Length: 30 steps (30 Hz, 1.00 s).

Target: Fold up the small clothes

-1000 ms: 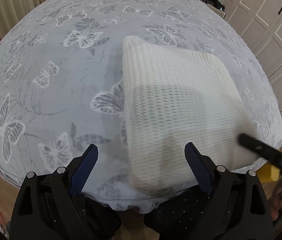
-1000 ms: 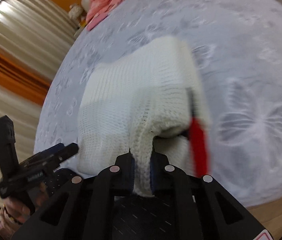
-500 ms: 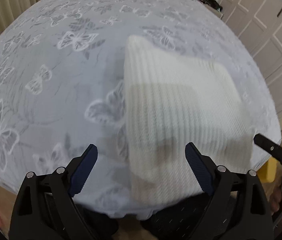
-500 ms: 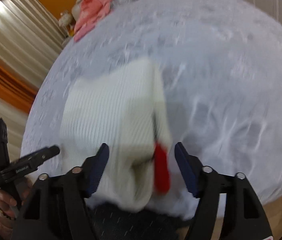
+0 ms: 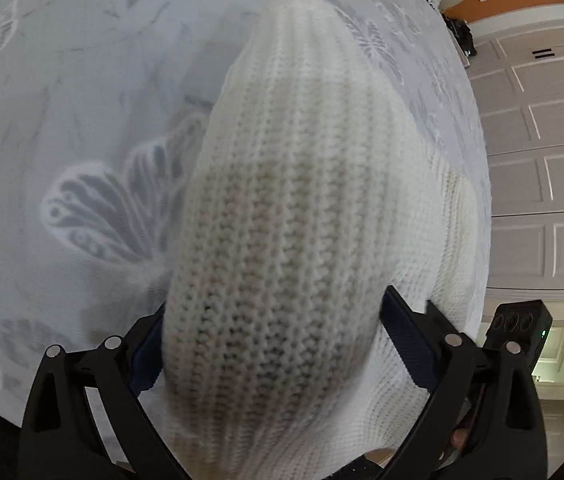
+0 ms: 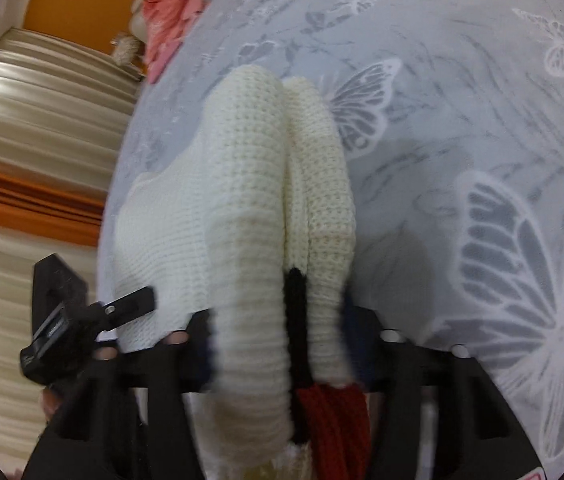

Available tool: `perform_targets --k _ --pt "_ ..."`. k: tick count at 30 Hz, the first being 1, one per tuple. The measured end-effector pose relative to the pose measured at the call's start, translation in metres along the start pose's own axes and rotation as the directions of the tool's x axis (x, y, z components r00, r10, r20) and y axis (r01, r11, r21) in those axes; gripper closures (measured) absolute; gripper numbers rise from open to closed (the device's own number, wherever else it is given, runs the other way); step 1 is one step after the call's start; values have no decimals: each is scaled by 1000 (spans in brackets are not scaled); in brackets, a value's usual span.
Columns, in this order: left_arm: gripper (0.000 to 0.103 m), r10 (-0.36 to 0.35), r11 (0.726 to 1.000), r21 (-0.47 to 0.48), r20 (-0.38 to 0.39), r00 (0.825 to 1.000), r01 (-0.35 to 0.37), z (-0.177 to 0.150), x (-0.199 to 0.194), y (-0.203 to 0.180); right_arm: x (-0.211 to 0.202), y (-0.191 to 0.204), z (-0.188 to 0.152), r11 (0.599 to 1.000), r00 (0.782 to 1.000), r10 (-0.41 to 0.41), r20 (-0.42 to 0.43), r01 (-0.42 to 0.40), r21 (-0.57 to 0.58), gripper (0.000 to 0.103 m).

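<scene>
A folded white knit sweater [image 5: 289, 160] lies on the grey butterfly bedsheet [image 5: 62, 100], its near end hanging over the bed's edge. My left gripper [image 5: 274, 304] stands wide around that near end; the knit fills the gap between the blue pads, and the jaws are open. In the right wrist view the sweater [image 6: 242, 160] shows as two rolled layers with a black trim [image 6: 295, 300] and a red trim [image 6: 333, 412]. My right gripper [image 6: 278, 312] has this bundle between its fingers and its jaws are closing, pads against the knit. The left gripper [image 6: 82, 320] sits beside it.
Pink clothes [image 6: 174, 8] lie at the bed's far corner. Beige and orange curtains [image 6: 22, 120] hang on one side of the bed, white wardrobe doors [image 5: 541, 160] stand on the other. The other gripper [image 5: 517, 332] is close at the right.
Both grippers dropped toward the sweater's near edge. The right one let go of a single layer, opened wide, then closed around the thicker bundle. The sweater now fills the left jaws.
</scene>
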State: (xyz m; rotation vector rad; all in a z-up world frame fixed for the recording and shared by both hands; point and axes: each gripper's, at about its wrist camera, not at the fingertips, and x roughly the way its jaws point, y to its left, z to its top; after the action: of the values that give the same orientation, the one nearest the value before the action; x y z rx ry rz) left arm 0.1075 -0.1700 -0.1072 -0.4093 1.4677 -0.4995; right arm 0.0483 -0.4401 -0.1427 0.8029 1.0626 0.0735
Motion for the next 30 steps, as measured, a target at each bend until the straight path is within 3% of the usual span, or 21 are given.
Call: perform_targets --k 1,3,7,10,11,13,14,16,17,18,19,21,24,30 --pt "22 5 999 41 13 1000 -6 -3 -2 -5 -6 1 -3 1000 1000 -1 11 2 -12 68" --pt "44 -1 996 94 29 1000 -2 -8 -10 -13 -21 11 -8 998 999 -12 47 14 -54 71" --pt "49 -87 988 129 27 996 82 -18 -36 -21 -49 24 -15 996 996 -13 89 20 -83 70" --pt "41 -61 991 122 9 998 59 -24 -31 -19 -38 10 -19 995 996 -74 52 77 -61 61" --pt "36 4 994 112 11 1000 -5 -27 -22 -14 -31 0 -20 995 995 -97 30 98 -36 58" --pt "25 54 993 108 11 998 -55 -24 -14 -11 -23 -12 -22 997 996 -82 35 82 0 42" --pt "18 68 992 106 25 997 -70 -25 -12 -10 -20 -14 -22 996 996 -85 38 85 16 39" --pt "13 93 989 108 46 995 -98 -26 -11 -10 -15 -19 -25 997 997 -59 41 57 53 37" --pt "13 89 990 107 45 995 -93 -26 -10 -10 -14 -20 -27 996 997 -53 50 49 68 38" --pt "20 75 991 105 36 997 -79 -26 -8 -11 -12 -20 -27 996 997 -50 55 46 78 48" --pt "28 49 993 103 25 998 -51 -25 -8 -13 -12 -19 -27 995 998 -41 54 36 88 55" --pt "48 62 990 125 38 997 -66 -25 -10 -30 -18 -10 -27 995 996 -58 66 52 87 62" --pt "54 73 972 217 89 993 -90 -30 -29 -55 -35 23 -28 995 988 -102 114 99 30 66" --pt "54 49 944 316 152 987 -96 -45 -82 -93 -81 83 -43 980 959 -167 228 186 -64 66"
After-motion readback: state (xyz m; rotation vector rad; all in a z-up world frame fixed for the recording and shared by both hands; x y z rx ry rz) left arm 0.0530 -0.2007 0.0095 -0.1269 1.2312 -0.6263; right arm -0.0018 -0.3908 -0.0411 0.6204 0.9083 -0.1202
